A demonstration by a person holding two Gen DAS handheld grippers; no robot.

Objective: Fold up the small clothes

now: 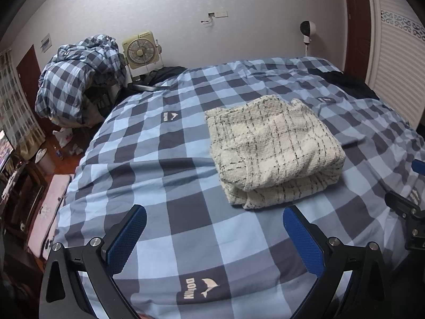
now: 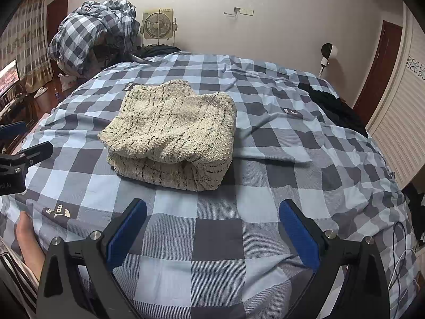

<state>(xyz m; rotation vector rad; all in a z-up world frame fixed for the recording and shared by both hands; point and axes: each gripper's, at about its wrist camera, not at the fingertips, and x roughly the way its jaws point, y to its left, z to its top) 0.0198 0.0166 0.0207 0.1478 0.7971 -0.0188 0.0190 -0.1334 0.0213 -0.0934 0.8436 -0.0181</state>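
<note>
A cream knit garment with thin dark check lines (image 1: 273, 150) (image 2: 172, 133) lies folded into a thick rectangle on the blue checked bedcover (image 1: 172, 186) (image 2: 279, 159). My left gripper (image 1: 214, 214) hovers open just in front of it, a little to its left, with nothing between the blue pads. My right gripper (image 2: 212, 207) is open too, a short way in front of the folded bundle, and holds nothing. The right gripper's tips (image 1: 409, 186) show at the right edge of the left wrist view. The left gripper (image 2: 21, 143) shows at the left edge of the right wrist view.
A heap of checked bedding (image 1: 79, 79) (image 2: 93, 32) sits beyond the bed's far left corner beside a box fan (image 1: 139, 50) (image 2: 158, 24). Dark clothing (image 1: 348, 82) (image 2: 332, 106) lies at the bed's far right. A person's forearm (image 2: 26, 239) rests at the near left.
</note>
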